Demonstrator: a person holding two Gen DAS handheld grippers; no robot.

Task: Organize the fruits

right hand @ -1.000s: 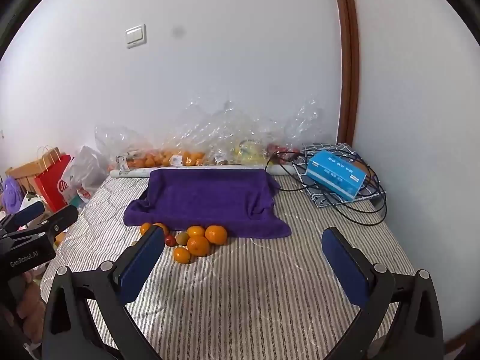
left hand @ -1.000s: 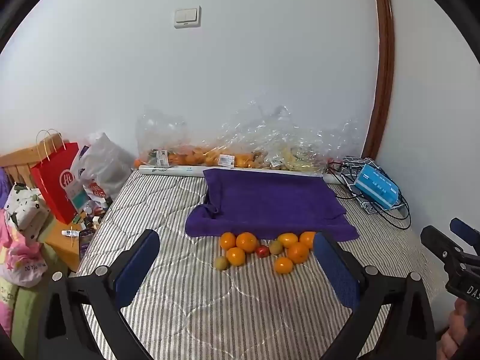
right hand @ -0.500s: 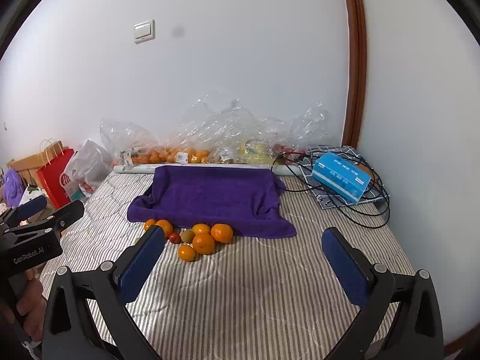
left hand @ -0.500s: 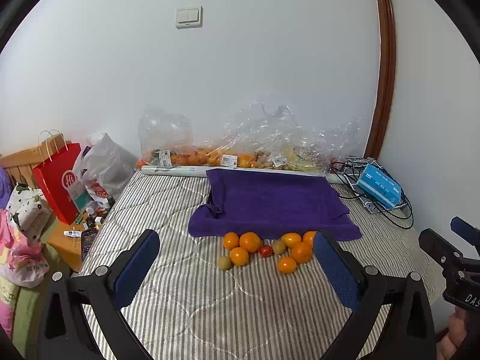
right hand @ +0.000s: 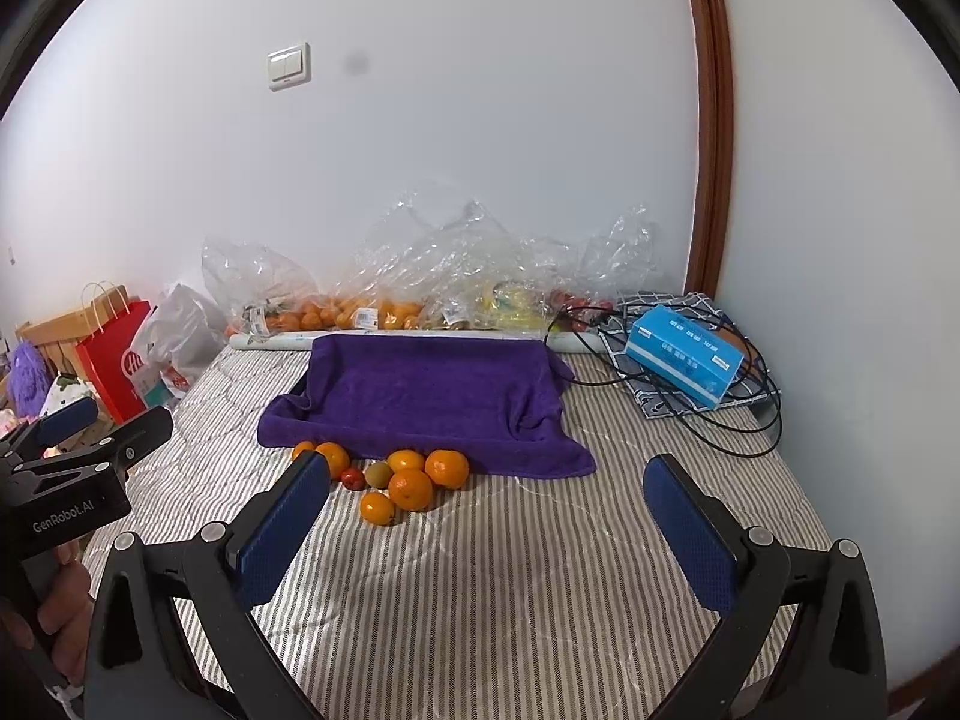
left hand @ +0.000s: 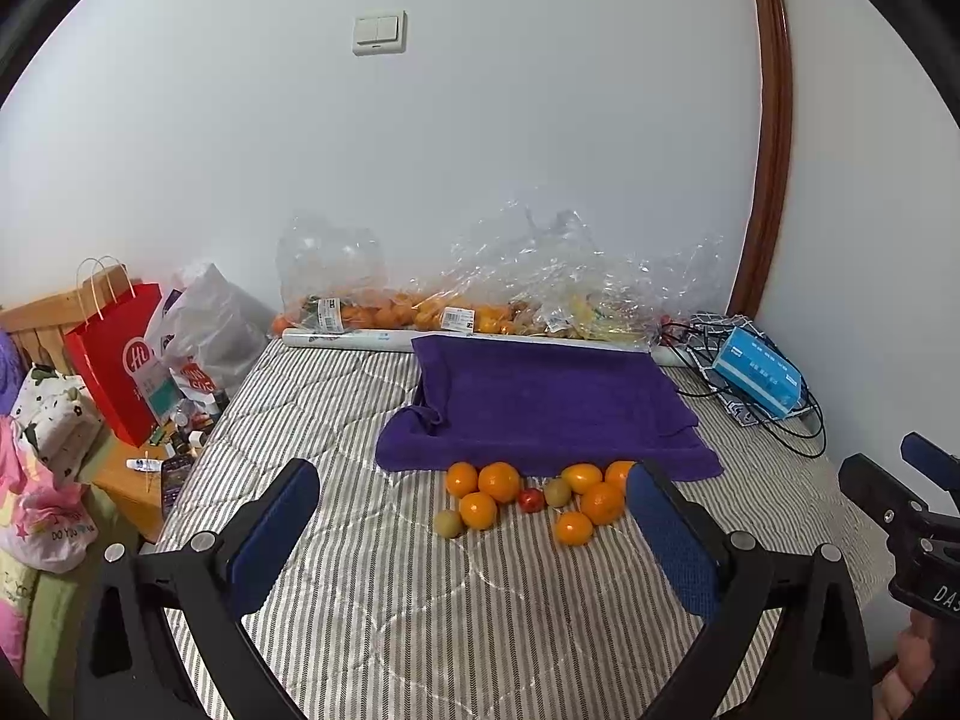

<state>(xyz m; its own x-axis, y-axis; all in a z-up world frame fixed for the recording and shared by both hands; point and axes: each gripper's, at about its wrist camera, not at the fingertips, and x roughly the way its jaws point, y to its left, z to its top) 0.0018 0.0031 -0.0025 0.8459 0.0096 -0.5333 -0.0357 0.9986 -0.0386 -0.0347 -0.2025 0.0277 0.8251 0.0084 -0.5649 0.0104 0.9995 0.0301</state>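
A cluster of several oranges [left hand: 499, 481] [right hand: 411, 489], two small green fruits [left hand: 449, 522] [right hand: 379, 474] and one small red fruit [left hand: 531, 500] [right hand: 353, 477] lies on the striped bedcover, just in front of a purple towel [left hand: 540, 402] [right hand: 432, 396] draped over a tray-like shape. My left gripper [left hand: 474, 519] stands open above the bedcover, nearer than the fruit, holding nothing. My right gripper [right hand: 486, 516] is open too, empty, to the right of the fruit. Each gripper shows at the edge of the other's view.
Clear plastic bags with more oranges and yellow fruit [left hand: 420, 312] [right hand: 384, 312] line the wall behind the towel. A blue box on cables [left hand: 759, 378] [right hand: 684, 354] sits at the right. A red paper bag [left hand: 114, 360] and clutter stand left of the bed. The striped bedcover [left hand: 420, 600] spreads in front.
Both views have risen and drawn slightly closer to the fruit and towel. Both grippers stay open and the fruit has not moved.
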